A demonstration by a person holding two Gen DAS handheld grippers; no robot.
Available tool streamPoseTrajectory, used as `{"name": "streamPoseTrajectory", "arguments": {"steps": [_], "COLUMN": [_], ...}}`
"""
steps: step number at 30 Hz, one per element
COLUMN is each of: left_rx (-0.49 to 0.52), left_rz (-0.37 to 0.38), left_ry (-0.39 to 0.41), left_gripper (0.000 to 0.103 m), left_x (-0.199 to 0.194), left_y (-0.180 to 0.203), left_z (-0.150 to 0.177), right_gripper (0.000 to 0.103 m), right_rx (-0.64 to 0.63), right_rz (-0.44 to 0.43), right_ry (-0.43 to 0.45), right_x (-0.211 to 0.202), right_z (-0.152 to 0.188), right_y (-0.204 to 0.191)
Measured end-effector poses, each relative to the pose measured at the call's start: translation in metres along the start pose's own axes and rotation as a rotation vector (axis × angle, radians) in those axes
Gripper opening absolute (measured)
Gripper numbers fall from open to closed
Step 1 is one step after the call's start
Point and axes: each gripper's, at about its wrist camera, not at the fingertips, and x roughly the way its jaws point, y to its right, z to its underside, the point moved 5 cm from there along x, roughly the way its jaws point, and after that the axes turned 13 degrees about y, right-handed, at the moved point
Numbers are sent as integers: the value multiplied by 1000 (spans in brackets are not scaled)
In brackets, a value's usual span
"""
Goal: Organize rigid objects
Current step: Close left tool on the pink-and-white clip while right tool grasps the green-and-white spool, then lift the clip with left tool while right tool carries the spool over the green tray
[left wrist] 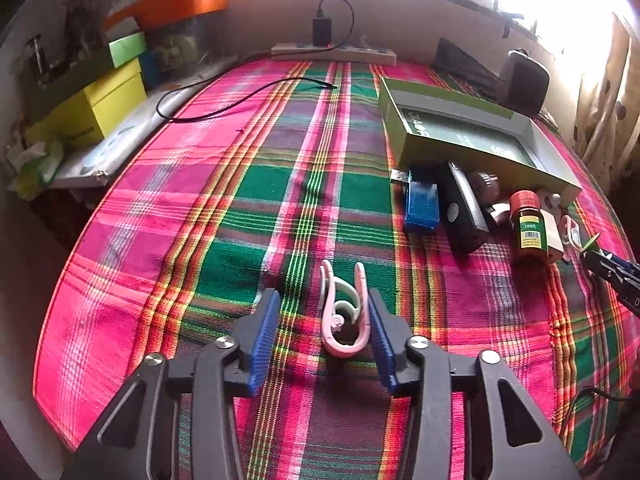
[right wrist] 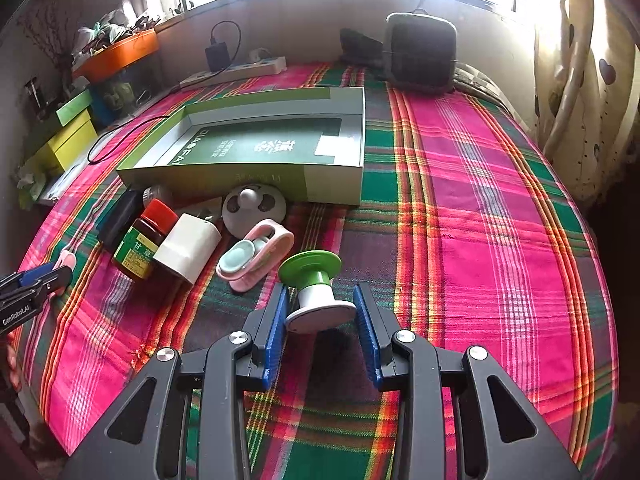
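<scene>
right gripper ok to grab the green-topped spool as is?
Probably yes: the right gripper is open with the green-topped spool lying between its fingers, nothing between them; the pink clip sits clear to the left.

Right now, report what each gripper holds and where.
Left gripper: nothing; pink clip between open jaws. Right gripper: nothing; green-and-white spool between open jaws.

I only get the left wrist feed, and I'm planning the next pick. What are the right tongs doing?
Observer: The right tongs are open, straddling a green-and-white knob that lies tilted on the cloth.
Operator: Anything close beside that knob?
Observer: A pink-and-mint clip lies just to its left.
Operator: And what's nearest the box there?
Observer: A round white gadget sits against the front wall of the green box.
</scene>
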Motion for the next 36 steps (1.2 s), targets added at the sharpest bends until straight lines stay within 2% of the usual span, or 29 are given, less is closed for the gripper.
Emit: {"name": "streamPoseTrajectory", "arguments": {"steps": [8, 22, 36], "left_rx": [0, -10, 5], "left_rz": [-1, 19, 90], "left_ry": [8, 5, 25], "left_gripper": [22, 22, 22], "left_x": [1, 4, -3], "left_y": [-2, -3, 18], "left_z": [-2, -6, -22], "right_gripper": [35, 35, 34], "right_rx": [3, 1, 30], "right_rz": [1, 7, 0], "right_ry": [1, -4, 13], "right_x": [0, -2, -9], "right_z": [0, 1, -3], "right_y": [0, 1, 4]}}
